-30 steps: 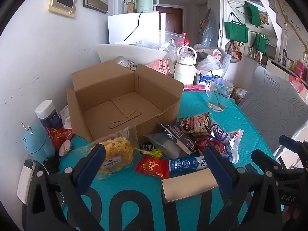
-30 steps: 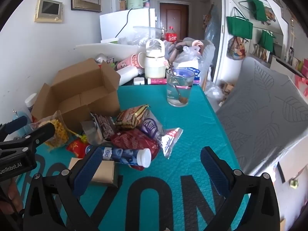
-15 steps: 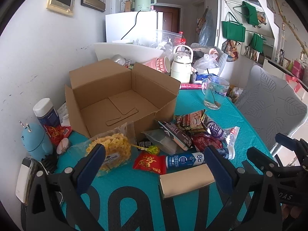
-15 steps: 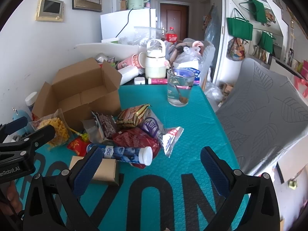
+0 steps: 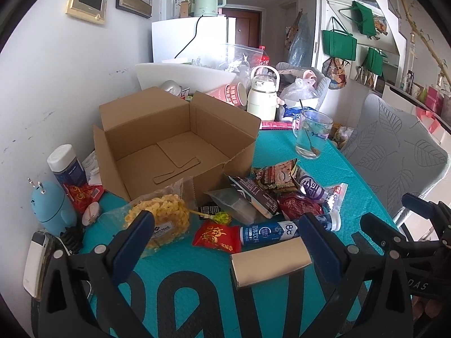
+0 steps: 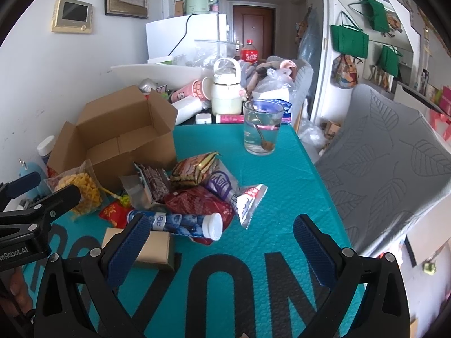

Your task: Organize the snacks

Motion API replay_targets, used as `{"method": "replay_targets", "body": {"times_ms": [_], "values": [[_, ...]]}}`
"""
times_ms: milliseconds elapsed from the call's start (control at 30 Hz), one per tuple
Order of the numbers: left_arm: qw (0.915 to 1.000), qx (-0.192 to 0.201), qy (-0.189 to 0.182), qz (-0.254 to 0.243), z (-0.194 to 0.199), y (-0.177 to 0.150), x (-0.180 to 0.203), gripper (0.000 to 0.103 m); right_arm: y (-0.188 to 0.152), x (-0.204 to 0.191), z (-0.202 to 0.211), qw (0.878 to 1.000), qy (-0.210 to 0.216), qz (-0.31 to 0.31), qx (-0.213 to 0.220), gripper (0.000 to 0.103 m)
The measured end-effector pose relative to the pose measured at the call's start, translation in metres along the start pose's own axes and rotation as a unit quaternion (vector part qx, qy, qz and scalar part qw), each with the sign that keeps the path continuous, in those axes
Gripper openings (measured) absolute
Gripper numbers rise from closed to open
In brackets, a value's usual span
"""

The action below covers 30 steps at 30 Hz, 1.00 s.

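Two hand-held grippers poised above a snack pile beside an open cardboard box.

The left gripper [image 5: 224, 232] and the right gripper [image 6: 218, 233] each have their jaws spread wide and grasp nothing. The empty cardboard box [image 5: 172, 146], flaps up, stands on the teal table mat [image 6: 282, 191] against the wall. Just in front of it lies a clear bag of yellow snacks [image 5: 162, 219]. To that bag's right the pile holds a small red packet [image 5: 215, 235], a blue tube with a white cap [image 6: 180, 222], a dark chocolate bar wrapper [image 6: 153, 183], a brown noodle packet [image 6: 194, 169], a dark red pouch [image 6: 200, 204] and a purple-and-silver packet [image 6: 234, 194]. A small tan carton [image 5: 270, 262] lies nearest the left gripper, touching the tube. A glass mug with a spoon [image 6: 262, 131] stands well apart, farther back on the mat.
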<state>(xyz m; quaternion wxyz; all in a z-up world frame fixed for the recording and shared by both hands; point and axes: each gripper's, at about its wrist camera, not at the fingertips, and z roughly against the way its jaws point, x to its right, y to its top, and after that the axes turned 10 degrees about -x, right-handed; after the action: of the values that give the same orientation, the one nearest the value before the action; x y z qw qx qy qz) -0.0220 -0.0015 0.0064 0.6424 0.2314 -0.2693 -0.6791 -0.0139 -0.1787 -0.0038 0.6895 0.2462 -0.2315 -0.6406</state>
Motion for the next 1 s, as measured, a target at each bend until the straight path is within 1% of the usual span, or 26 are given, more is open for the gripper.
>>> {"method": "replay_targets", "body": {"times_ms": [1000], "values": [[0.9999,-0.009,0.0,-0.005,-0.0051,-0.0016,0.0017,0.103,-0.0017,0.0009,-0.0005,1.0,0.001,0.002,-0.002,0.103]]}}
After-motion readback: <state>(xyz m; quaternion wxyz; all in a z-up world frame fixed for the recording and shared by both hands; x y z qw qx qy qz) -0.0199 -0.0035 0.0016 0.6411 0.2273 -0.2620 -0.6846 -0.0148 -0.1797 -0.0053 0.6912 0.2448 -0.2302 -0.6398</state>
